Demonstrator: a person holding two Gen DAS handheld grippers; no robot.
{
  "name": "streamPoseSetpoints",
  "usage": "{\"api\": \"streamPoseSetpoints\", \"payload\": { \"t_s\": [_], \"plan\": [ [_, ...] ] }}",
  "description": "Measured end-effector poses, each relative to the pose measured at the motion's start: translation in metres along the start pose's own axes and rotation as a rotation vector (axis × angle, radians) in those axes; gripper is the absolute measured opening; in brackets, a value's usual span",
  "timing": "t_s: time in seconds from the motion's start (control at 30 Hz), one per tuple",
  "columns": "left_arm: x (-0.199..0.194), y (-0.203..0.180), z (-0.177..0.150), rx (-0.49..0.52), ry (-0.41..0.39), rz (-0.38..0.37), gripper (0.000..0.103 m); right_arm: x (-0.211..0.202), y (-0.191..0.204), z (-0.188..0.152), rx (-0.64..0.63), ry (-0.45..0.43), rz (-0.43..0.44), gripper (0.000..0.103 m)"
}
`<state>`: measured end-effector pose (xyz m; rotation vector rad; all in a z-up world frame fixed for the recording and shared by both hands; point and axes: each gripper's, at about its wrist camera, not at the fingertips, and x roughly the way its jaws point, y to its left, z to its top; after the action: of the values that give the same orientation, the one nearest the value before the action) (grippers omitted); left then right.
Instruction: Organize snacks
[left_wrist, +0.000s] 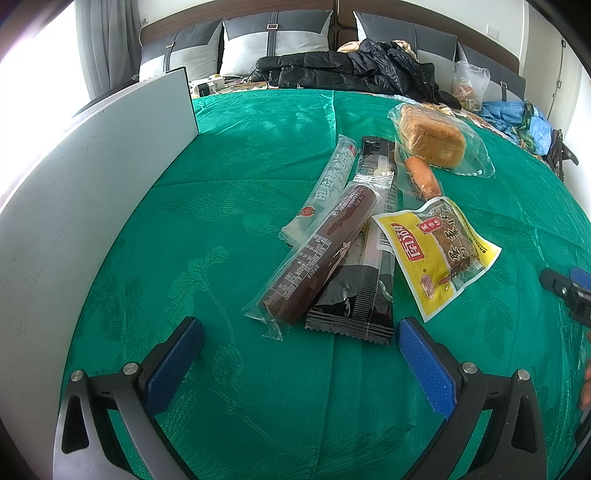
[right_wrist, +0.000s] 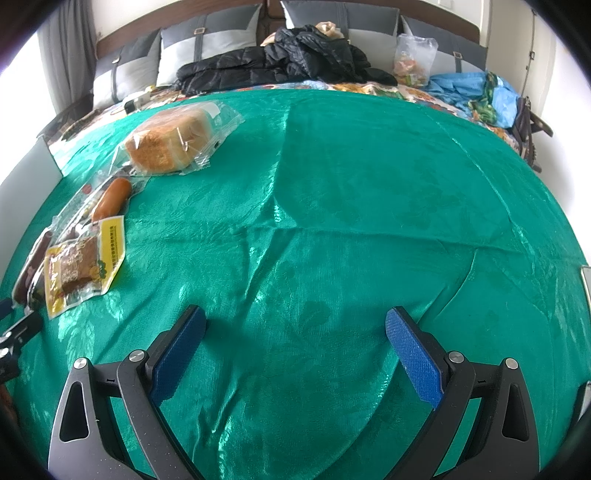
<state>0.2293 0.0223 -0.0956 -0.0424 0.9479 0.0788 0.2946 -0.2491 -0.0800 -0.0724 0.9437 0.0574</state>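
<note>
Blue-padded and spread wide, the jaws of your left gripper (left_wrist: 300, 354) hang empty just short of the snack pile on the shiny green embossed bedspread (left_wrist: 229, 177); your right gripper (right_wrist: 295, 345) is likewise released, holding nothing, over bare cloth well to the right of the snacks. Nearest your left jaws lie the flat black crimped-foil wrapper (left_wrist: 354, 306) and, overlapping its left edge, the dark brown sausage-shaped stick in clear film (left_wrist: 317, 258). Behind that stick sits a pale grey-white tube packet (left_wrist: 325, 188); to the right lies the yellow printed pouch with a brown block inside (left_wrist: 437, 254), then an orange sausage in clear wrap (left_wrist: 423, 177) and, farthest off, the golden loaf of bread in a clear bag (left_wrist: 434, 140). A white upright panel (left_wrist: 92, 192) borders the bedspread on the left. All of these should be light. The film will likely be slippery and crinkly, so take the brown stick across its firm middle, not by the loose sealed ends. The black wrapper and yellow pouch lie flat on soft bedding, so you would probably need to press in and pinch an edge. The bread looks soft and crushable; close gently on it, or grip the bag's slack.
</note>
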Motion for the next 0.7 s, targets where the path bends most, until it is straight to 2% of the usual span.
{"api": "streamPoseSetpoints", "payload": {
  "t_s": [0.17,0.27,0.33,0.4,0.7],
  "plan": [
    [0.000,0.000,0.000,0.000,0.000,0.000,0.103,-0.013,-0.005,-0.003,-0.014,-0.029,0.042,0.098],
    [0.000,0.000,0.000,0.000,0.000,0.000,0.103,-0.039,-0.002,0.001,-0.012,-0.138,0.066,0.098],
    [0.000,0.000,0.000,0.000,0.000,0.000,0.103,-0.060,0.004,0.003,-0.035,-0.235,0.052,0.098],
    [0.000,0.000,0.000,0.000,0.000,-0.001,0.103,-0.073,0.009,0.004,-0.062,-0.292,0.039,0.098],
    [0.000,0.000,0.000,0.000,0.000,0.000,0.103,-0.058,0.018,0.006,-0.095,-0.246,0.060,0.098]
  ]
}}
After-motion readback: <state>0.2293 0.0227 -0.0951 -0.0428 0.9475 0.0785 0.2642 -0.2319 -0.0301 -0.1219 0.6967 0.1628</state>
